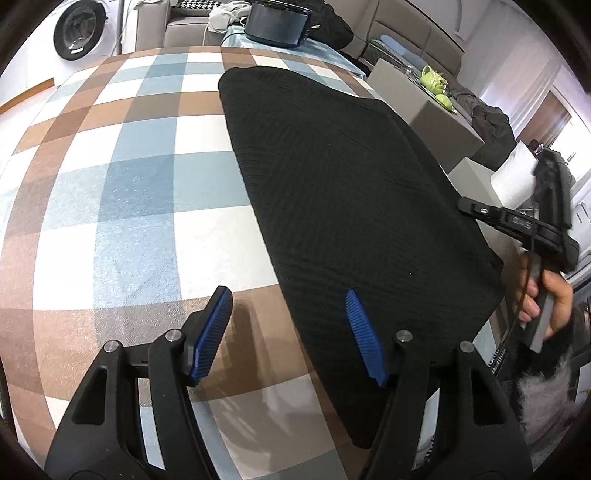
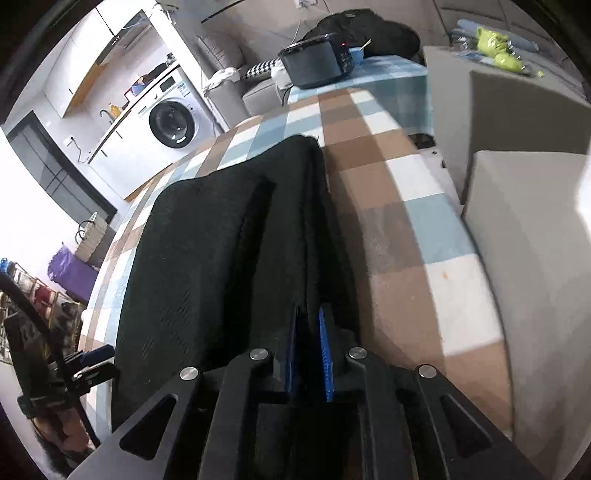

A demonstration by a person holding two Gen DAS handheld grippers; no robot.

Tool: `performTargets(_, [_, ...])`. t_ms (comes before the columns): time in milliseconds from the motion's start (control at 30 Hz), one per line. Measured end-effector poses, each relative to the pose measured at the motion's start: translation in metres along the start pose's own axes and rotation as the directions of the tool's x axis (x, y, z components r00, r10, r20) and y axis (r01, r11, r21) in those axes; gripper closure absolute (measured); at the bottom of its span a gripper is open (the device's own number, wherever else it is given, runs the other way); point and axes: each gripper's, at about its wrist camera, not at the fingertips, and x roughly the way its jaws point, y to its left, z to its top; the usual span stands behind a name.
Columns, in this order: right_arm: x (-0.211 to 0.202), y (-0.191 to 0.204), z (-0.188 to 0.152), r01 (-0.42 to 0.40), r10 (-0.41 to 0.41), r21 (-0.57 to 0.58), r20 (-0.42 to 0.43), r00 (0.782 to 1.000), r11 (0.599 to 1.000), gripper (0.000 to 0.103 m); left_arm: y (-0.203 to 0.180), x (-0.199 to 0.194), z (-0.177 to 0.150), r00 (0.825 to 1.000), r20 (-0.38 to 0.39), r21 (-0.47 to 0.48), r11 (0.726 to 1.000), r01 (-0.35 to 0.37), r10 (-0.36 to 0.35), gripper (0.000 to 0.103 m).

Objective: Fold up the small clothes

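A black ribbed garment (image 1: 351, 192) lies spread on the checked tablecloth (image 1: 122, 177). My left gripper (image 1: 288, 332) is open above the garment's near left edge. One blue pad is over the checked cloth, the other over the black fabric, and nothing is between them. In the right wrist view the garment (image 2: 221, 251) rises in a ridge along its right edge and runs into my right gripper (image 2: 308, 332). Its blue pads stand close together with the black fabric pinched between them. A hand (image 1: 546, 306) holds the right gripper at the garment's right edge.
A dark round cooker (image 1: 277, 22) stands at the table's far end. Grey blocks (image 2: 524, 229) crowd the table's right side, with green items (image 1: 436, 83) on one. A washing machine (image 2: 173, 122) and a sofa stand beyond the table.
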Motion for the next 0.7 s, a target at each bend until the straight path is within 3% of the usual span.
performTargets(67, [-0.012,0.006,-0.007,-0.005,0.006,-0.003,0.032,0.999,1.0,0.086,-0.002,0.002,0.003,1.0,-0.002,0.007,1.0,0.001,-0.001,0.042])
performTargets(167, [-0.028,0.018,-0.014,-0.091,0.091,0.004,0.055,0.994,0.996,0.076,-0.006,0.005,0.007,1.0,-0.005,0.012,1.0,0.01,-0.01,0.042])
performTargets(267, [-0.024,0.04,-0.012,-0.146,0.147,-0.029,0.042,0.988,0.989,0.074,-0.009,0.009,0.01,1.0,-0.006,0.023,1.0,0.016,-0.016,0.042])
performTargets(433, [0.015,0.06,0.014,-0.09,0.089,-0.031,-0.014,0.996,0.995,0.074,-0.013,0.002,0.007,1.0,0.016,0.038,0.999,-0.001,0.0,0.042])
performTargets(533, [0.044,0.067,0.025,-0.055,0.051,-0.036,-0.093,0.994,0.998,0.074,-0.007,-0.003,0.005,1.0,0.026,0.022,1.0,-0.005,0.005,0.042])
performTargets(633, [0.066,0.07,0.031,-0.028,0.024,-0.032,-0.12,0.992,0.999,0.08,0.0,-0.007,0.004,0.999,0.037,0.002,1.0,-0.01,0.01,0.042])
performTargets(667, [0.064,0.074,0.033,-0.038,0.033,-0.046,-0.103,0.994,0.998,0.091,0.002,-0.008,0.004,0.999,0.042,-0.004,1.0,-0.005,0.005,0.042])
performTargets(700, [0.059,0.079,0.036,-0.062,0.057,-0.065,-0.077,0.995,0.996,0.095,0.004,-0.008,0.004,0.999,0.044,-0.012,1.0,-0.003,0.003,0.042])
